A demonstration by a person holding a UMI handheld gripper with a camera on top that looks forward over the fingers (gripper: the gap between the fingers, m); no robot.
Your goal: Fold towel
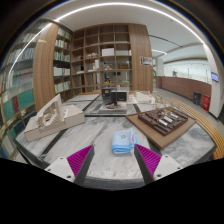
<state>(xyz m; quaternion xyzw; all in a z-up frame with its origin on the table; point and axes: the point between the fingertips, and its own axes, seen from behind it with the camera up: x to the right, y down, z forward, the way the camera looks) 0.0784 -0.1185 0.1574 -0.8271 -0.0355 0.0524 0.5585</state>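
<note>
A light blue towel lies folded in a small bundle on the marble-patterned table, just ahead of my fingers and slightly toward the right one. My gripper is open, with the magenta pads of both fingers wide apart near the table's front. Nothing is between the fingers; the towel rests on the table on its own.
A white architectural model stands on the table at the left. A wooden tray with dark items sits at the right. Another table with objects stands farther back, before tall bookshelves.
</note>
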